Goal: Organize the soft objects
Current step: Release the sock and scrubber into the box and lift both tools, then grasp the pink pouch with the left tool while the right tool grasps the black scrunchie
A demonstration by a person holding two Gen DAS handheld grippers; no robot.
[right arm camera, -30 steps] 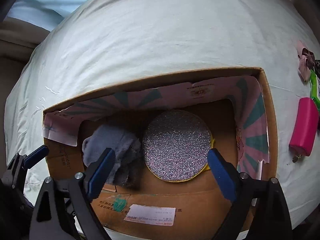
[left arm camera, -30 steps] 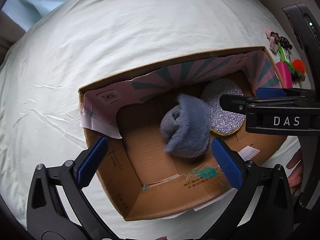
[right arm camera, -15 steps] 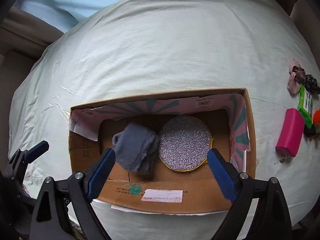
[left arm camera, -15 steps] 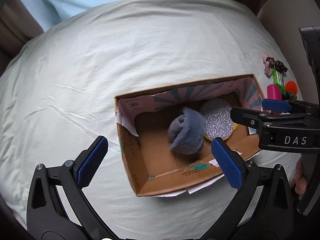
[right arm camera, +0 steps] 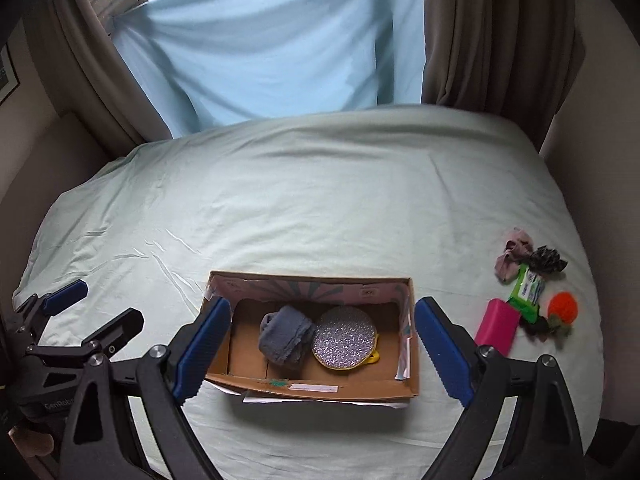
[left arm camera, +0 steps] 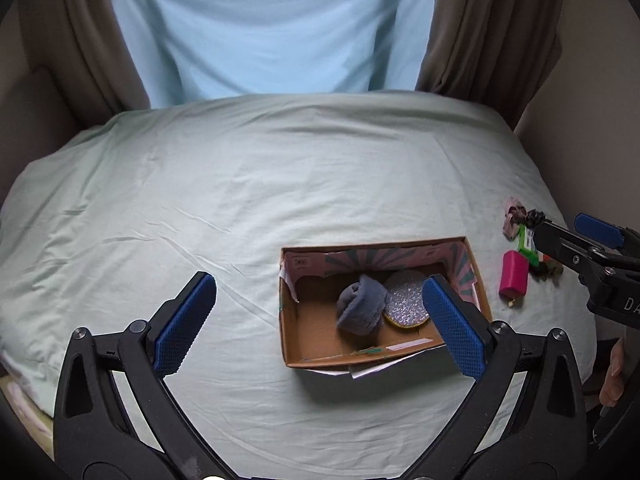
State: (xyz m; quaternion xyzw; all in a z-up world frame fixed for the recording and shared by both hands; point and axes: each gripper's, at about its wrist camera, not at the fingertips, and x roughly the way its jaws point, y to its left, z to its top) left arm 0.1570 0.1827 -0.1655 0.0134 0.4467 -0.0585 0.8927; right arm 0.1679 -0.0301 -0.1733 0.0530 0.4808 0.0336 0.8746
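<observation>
Cardboard made up the open box (right arm camera: pixel 312 384) on the pale green bedsheet (right arm camera: pixel 300 200), and inside it a rolled grey plush cloth (right arm camera: pixel 285 338) lay touching a round glittery silver pouch (right arm camera: pixel 345 338) with a yellow rim. Both claws hung above the bed with jaws spread wide and nothing between them: the left gripper (left arm camera: pixel 320 322) over the box's left side, the right gripper (right arm camera: pixel 322 346) straddling the whole box. The rest of the soft things lay well apart to the right in a tight cluster: a pink pouch (right arm camera: pixel 497 327), a green packet (right arm camera: pixel 527 292), an orange pom-pom (right arm camera: pixel 562 309), a mauve scrunchie (right arm camera: pixel 512 256) and a dark scrunchie (right arm camera: pixel 547 258). The main risk seemed to lie in that crowding, since a wide bite there could catch two items at once or nudge a neighbour toward the bed's right edge. The soft mattress could also let the box tip or slide if a claw pressed on its rim. As for writing, "DA" showed in white on the right gripper's body in the left view; the white label (right arm camera: pixel 314 388) on the box front and the green packet's print were too small to read.
</observation>
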